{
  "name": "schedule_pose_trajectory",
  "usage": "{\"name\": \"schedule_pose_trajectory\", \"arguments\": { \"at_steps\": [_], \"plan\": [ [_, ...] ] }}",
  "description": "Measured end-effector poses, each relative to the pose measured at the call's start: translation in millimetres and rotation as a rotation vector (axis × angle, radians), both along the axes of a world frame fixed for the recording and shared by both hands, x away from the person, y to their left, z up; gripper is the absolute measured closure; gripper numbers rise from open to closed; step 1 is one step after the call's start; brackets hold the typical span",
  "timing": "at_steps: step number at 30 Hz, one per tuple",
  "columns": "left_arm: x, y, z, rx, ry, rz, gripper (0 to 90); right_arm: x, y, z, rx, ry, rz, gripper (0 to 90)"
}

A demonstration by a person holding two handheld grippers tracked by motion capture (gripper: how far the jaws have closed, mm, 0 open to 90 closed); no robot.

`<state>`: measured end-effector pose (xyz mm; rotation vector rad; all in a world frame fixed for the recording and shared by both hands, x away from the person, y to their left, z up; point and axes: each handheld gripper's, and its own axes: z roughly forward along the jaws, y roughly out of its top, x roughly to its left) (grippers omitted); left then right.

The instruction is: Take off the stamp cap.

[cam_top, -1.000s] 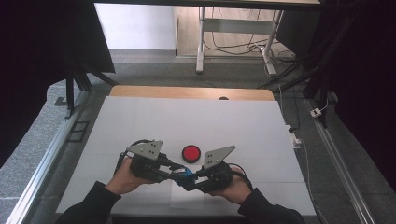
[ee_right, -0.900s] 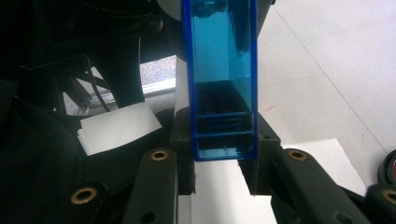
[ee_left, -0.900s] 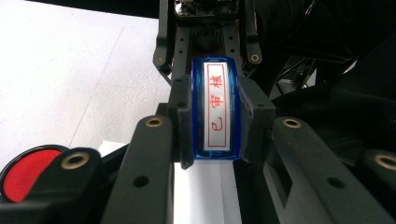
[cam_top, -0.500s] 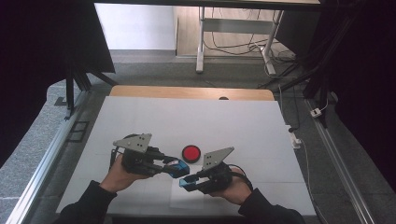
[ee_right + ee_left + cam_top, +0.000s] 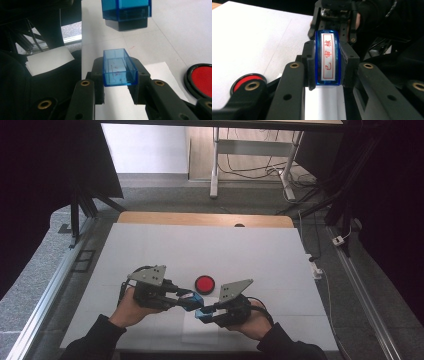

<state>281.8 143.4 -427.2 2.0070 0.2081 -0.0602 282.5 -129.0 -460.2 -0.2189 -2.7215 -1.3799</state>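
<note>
My left gripper [image 5: 189, 300] [image 5: 327, 65] is shut on a blue stamp [image 5: 193, 299] [image 5: 327, 58]. The stamp's face, with red characters in a red frame, points toward the left gripper view's camera. My right gripper [image 5: 205, 315] [image 5: 119, 76] is shut on the stamp's clear blue cap [image 5: 202, 312] [image 5: 119, 68], whose hollow side faces up. Stamp and cap hang a short way apart above a white paper sheet [image 5: 200, 334] near the table's front edge. In the right gripper view the stamp [image 5: 125, 12] hovers above and beyond the cap.
A round red ink pad [image 5: 204, 283] [image 5: 247, 81] [image 5: 201, 79] in a black rim lies just behind the two grippers. The white table top [image 5: 210, 250] stretches back to a wooden strip. A metal rail [image 5: 50, 290] runs along the left side.
The grippers met tip to tip with the blue parts together a second ago. The left gripper has since pulled left and slightly up, so stamp and cap are apart.
</note>
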Motion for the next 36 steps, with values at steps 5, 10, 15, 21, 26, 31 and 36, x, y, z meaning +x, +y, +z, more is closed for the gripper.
{"name": "schedule_pose_trajectory", "arguments": {
  "at_steps": [5,10,15,21,26,31,36],
  "plan": [
    [-0.2,-0.1,-1.5,0.015,0.0,0.025,69.7,-1.5,-6.3,1.1,-0.031,-0.057,-0.025,68.9],
    [0.2,0.2,-3.2,0.025,0.004,0.045,69.7,-1.3,-12.2,3.1,-0.031,-0.054,-0.064,68.9],
    [0.2,0.8,-4.7,0.03,0.007,0.076,69.7,-1.1,-19.9,7.0,0.0,-0.057,-0.103,68.9],
    [0.0,1.5,-7.2,0.029,0.017,0.097,69.6,-1.0,-28.1,11.8,0.021,-0.057,-0.156,68.9],
    [0.1,2.4,-8.3,0.021,0.021,0.11,69.6,-0.7,-37.1,17.0,0.035,-0.056,-0.213,68.9],
    [-0.5,1.0,-9.8,0.028,0.022,0.109,69.6,-0.8,-48.5,20.8,0.042,-0.051,-0.269,68.8],
    [-1.1,0.7,-10.1,0.031,0.02,0.113,69.6,-4.6,-59.6,24.7,0.041,-0.087,-0.303,68.8]
  ]
}}
